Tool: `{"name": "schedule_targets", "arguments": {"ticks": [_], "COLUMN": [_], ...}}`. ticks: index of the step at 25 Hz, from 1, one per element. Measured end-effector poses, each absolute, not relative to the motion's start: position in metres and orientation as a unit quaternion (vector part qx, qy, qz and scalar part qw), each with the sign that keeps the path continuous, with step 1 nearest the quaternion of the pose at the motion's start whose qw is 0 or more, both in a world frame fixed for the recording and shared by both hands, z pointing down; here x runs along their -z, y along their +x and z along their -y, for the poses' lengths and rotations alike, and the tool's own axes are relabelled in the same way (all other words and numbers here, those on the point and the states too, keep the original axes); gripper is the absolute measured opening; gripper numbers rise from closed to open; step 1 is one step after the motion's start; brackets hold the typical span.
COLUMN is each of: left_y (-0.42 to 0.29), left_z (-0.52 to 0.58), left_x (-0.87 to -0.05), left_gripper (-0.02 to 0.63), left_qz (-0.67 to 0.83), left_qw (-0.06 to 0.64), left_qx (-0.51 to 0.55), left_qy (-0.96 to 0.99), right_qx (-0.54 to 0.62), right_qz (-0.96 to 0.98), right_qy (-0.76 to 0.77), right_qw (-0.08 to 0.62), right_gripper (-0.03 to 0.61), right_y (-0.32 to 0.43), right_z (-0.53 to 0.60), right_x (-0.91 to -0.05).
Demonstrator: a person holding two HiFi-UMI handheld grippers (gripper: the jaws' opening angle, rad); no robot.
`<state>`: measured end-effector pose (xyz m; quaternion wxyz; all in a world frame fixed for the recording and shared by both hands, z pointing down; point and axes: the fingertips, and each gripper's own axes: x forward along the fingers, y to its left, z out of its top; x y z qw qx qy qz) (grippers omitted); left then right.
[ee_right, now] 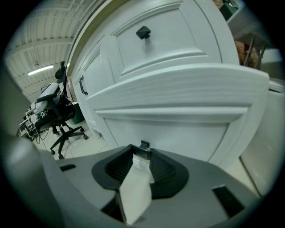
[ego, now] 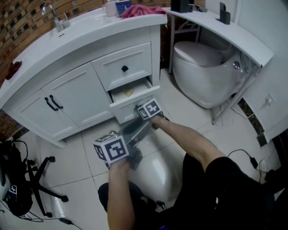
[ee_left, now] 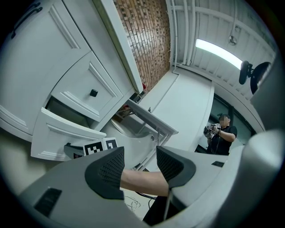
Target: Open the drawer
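Looking steeply down on a white vanity (ego: 155, 49) with its lower drawer (ego: 135, 102) drawn partway out, directly under a shut upper drawer (ego: 135, 60) bearing a black knob. Inside the open gap, something pale yellowish, too small to tell. Up against that pulled-out front, the right gripper (ee_right: 143, 153), tilted downward, jaws pinching the small black knob (ee_right: 144, 144) at their tips, with a narrow pale gap behind it between the ribbed pads. Back from the cabinet and just beside the right forearm (ego: 184, 134), the left gripper (ee_left: 140, 156), held level, jaws spread with nothing gripped, only that forearm and the floor beyond the gap. Just past its left pad in the left gripper view, the marker cube of the right gripper. Left of the drawers, two cabinet doors (ego: 67, 96) with black bar handles, both shut. On the bench (ego: 90, 29) above, a tap (ego: 54, 15) by the basin at the left, a white mug (ego: 109, 8) and a pink cloth (ego: 141, 10) at the right end. Right of the vanity, a white toilet (ego: 202, 67). At lower left on the tiled floor (ego: 81, 179), a black office chair (ego: 42, 177), well apart from the drawers. Far off in the left gripper view, a person in a dark top (ee_left: 224, 133) holding something in both hands
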<state>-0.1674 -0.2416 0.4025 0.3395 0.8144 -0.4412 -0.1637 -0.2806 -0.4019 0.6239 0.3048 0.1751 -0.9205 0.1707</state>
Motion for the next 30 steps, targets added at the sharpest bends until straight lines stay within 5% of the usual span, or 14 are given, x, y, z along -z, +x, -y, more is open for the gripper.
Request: {"name": "schedule_targets", "arguments": {"ticks": [30], "left_y": [-0.143], "left_z": [0.18], "left_x": [-0.373], "left_gripper": [0.222], "left_qz": [0.451], "left_qw": [0.324], "left_qx": [0.185], "left_qy": [0.811], "right_qx": [-0.143], "right_qz": [0.91], "right_qy": [0.148], "right_qw": [0.359], "right_gripper": [0.14], "right_y": [-0.239], "right_z": [0.346], "right_x": [-0.626]}}
